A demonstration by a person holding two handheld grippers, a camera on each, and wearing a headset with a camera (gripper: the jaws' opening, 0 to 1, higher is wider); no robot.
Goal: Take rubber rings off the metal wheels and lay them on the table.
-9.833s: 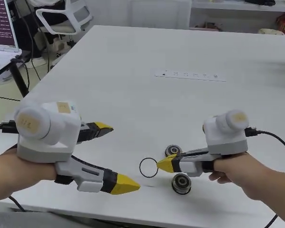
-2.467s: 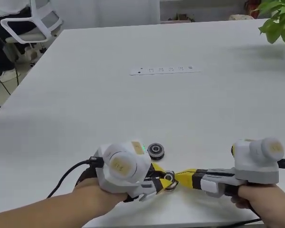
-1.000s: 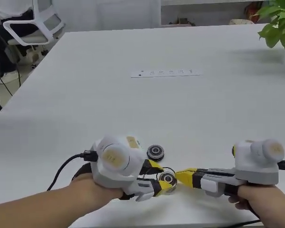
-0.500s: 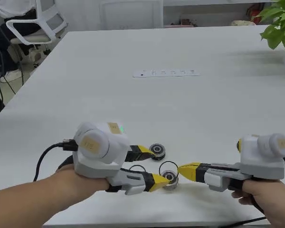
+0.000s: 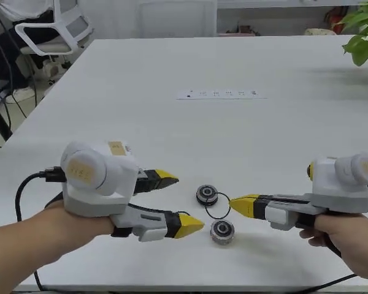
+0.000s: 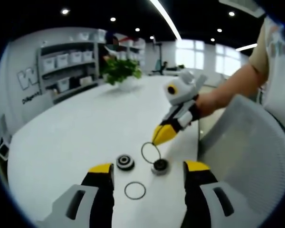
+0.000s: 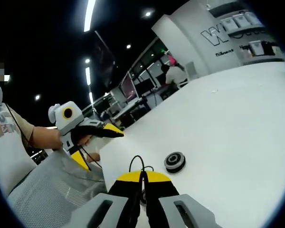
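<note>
My right gripper (image 5: 233,202) is shut on a thin black rubber ring (image 5: 217,206), which hangs from its yellow tip just above the white table (image 5: 233,141). Two metal wheels lie there: one (image 5: 207,195) behind the ring, the other (image 5: 222,231) in front of it. My left gripper (image 5: 181,202) stands open to the left of both, holding nothing. In the left gripper view a second ring (image 6: 134,190) lies flat between my jaws, with the wheels (image 6: 125,162) (image 6: 160,166) and the held ring (image 6: 151,152) beyond. The right gripper view shows the ring (image 7: 135,164) above my shut jaws, and one wheel (image 7: 175,161).
A white power strip (image 5: 221,94) lies mid-table, far beyond the work. An office chair (image 5: 55,30) stands past the far left corner and a green plant (image 5: 365,30) at the far right. The table's near edge runs just below both grippers.
My left gripper has let go of the near wheel, opened and drawn back to the left. The ring has come off that wheel and hangs from the right gripper.
</note>
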